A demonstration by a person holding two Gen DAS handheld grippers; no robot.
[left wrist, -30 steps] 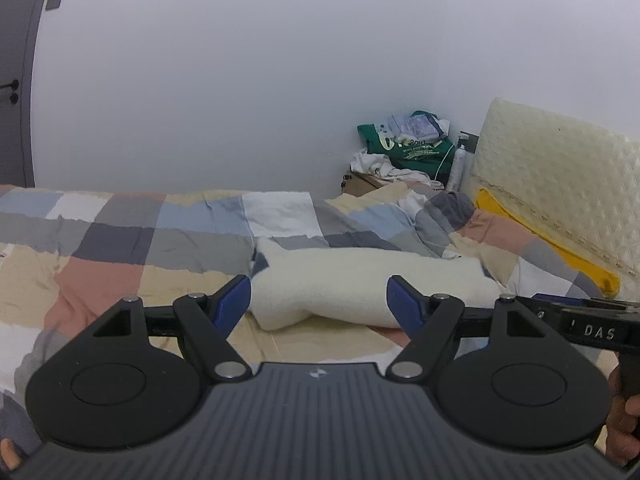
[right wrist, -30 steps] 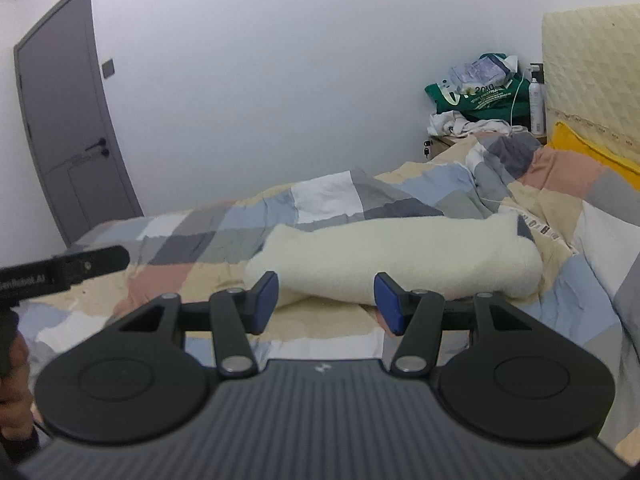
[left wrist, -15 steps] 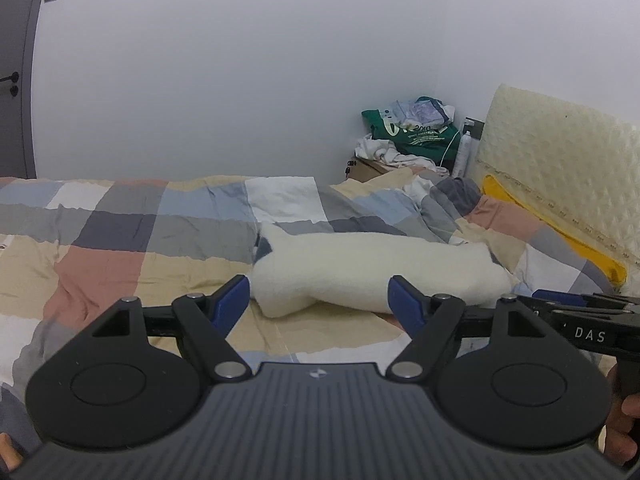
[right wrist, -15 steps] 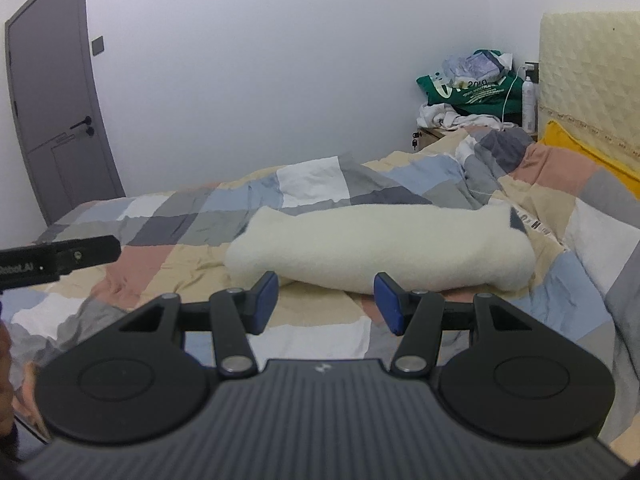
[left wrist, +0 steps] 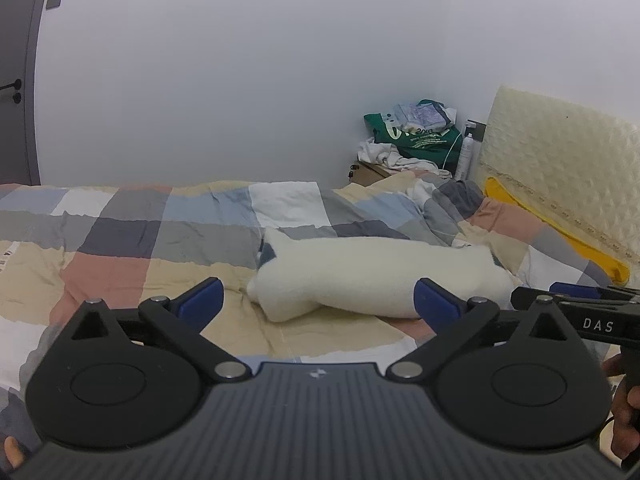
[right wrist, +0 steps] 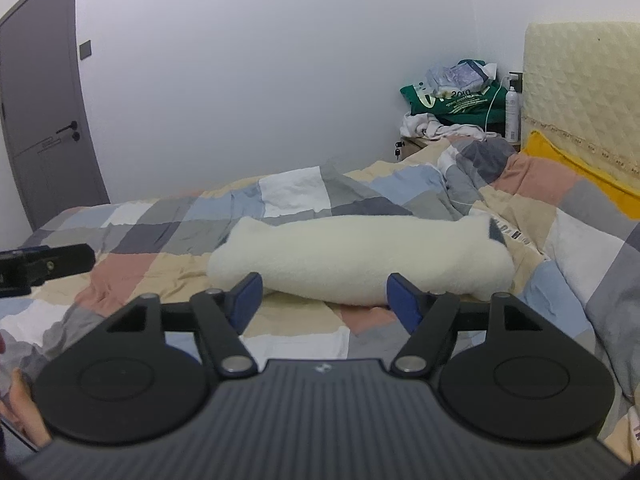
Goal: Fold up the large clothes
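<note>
A cream fleece garment [left wrist: 372,276] [right wrist: 360,256] lies folded into a long roll across the checked bed cover [left wrist: 120,236] [right wrist: 168,232]. My left gripper [left wrist: 318,304] hovers short of the roll's front side, its jaws opening wide with nothing between the blue pads. My right gripper [right wrist: 324,294] is held just in front of the roll, jaws also opening, and nothing is gripped. Each gripper's tip shows at the edge of the other's view, the right gripper [left wrist: 576,312] and the left gripper [right wrist: 40,264].
A cream padded headboard [left wrist: 560,184] and a yellow pillow [left wrist: 560,232] stand at the right. A bedside stand with a green bag [right wrist: 452,104], clothes and a white bottle [right wrist: 511,116] sits in the corner. A grey door [right wrist: 36,112] is at the left.
Both grippers' jaws have spread wider apart. The two views have shifted slightly, and the garment has stayed put on the bed.
</note>
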